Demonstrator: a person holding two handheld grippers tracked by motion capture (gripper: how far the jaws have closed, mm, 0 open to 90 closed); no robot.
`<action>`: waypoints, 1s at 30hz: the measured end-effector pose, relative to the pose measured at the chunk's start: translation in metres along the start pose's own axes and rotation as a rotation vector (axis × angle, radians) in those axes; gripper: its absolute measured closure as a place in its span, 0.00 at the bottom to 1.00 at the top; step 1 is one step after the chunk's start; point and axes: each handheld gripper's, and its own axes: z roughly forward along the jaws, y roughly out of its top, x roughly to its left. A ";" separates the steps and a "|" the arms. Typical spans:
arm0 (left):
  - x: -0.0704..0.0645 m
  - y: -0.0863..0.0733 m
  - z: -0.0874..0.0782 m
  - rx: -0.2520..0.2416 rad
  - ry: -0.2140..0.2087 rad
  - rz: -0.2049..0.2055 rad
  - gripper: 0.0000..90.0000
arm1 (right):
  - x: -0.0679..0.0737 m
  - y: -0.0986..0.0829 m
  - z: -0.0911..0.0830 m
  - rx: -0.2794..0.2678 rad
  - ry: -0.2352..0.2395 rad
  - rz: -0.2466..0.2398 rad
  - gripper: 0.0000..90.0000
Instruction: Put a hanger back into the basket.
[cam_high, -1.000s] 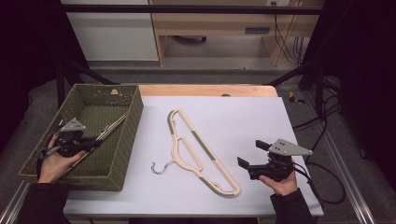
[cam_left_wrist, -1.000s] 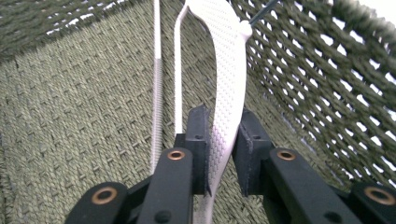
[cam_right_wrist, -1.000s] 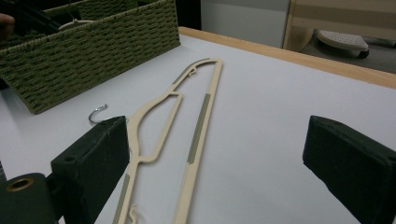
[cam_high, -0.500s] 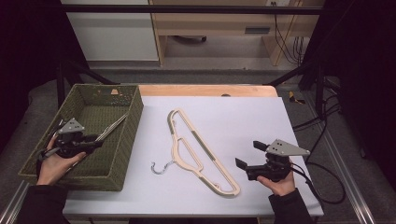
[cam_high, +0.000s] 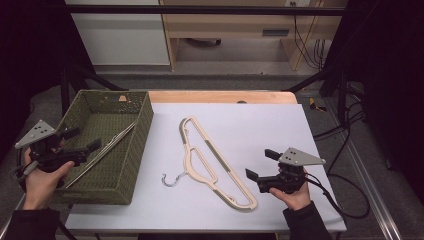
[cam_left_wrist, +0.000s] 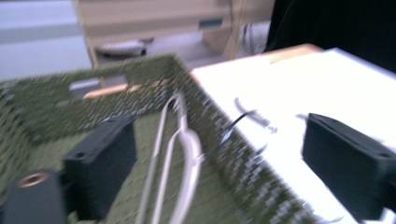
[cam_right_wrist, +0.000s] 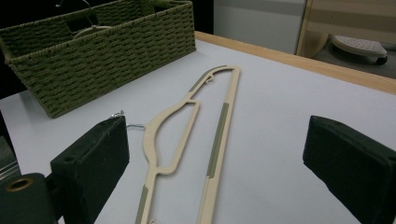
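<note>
At about nine o'clock on the desk (cam_high: 280, 125), the left claw (cam_high: 82, 140) hangs over the near left part of the green woven basket (cam_high: 145, 130), with its jaws set wide and nothing between them. Inside the basket a pale hanger (cam_high: 107, 147) lies on a slant, leaning toward the right wall. The left gripper view shows this hanger (cam_left_wrist: 184, 149) between the two black jaws but farther ahead, and I judge it is not gripped. This view is blurred, so the hook and the exact contact with the basket wall are hard to make out. In the centre of the desk lies the cream hanger (cam_high: 215, 165), flat, running from about twelve o'clock down toward five o'clock, with its metal hook (cam_high: 172, 178) pointing to seven o'clock. The right claw (cam_high: 260, 165) is at about four o'clock, just beside the lower end of this hanger, jaws also wide and empty. In the right gripper view the cream hanger (cam_right_wrist: 219, 126) lies between and ahead of the jaws. The risk I see: the hanger is thin and flat on a smooth surface, so closing jaws may slide over it or push it away. If lifted by one end, it may swing, and the hook may catch on the basket rim.
</note>
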 end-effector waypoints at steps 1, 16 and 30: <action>-0.005 0.002 -0.002 -0.018 -0.008 0.005 0.09 | 0.000 0.000 0.000 0.000 0.000 0.000 0.08; -0.100 -0.005 0.017 -0.068 -0.167 0.055 0.04 | 0.008 0.007 0.018 -0.016 0.043 0.029 0.08; -0.143 -0.034 0.072 0.033 -0.269 0.085 0.07 | 0.014 -0.001 0.025 0.010 0.036 0.013 0.08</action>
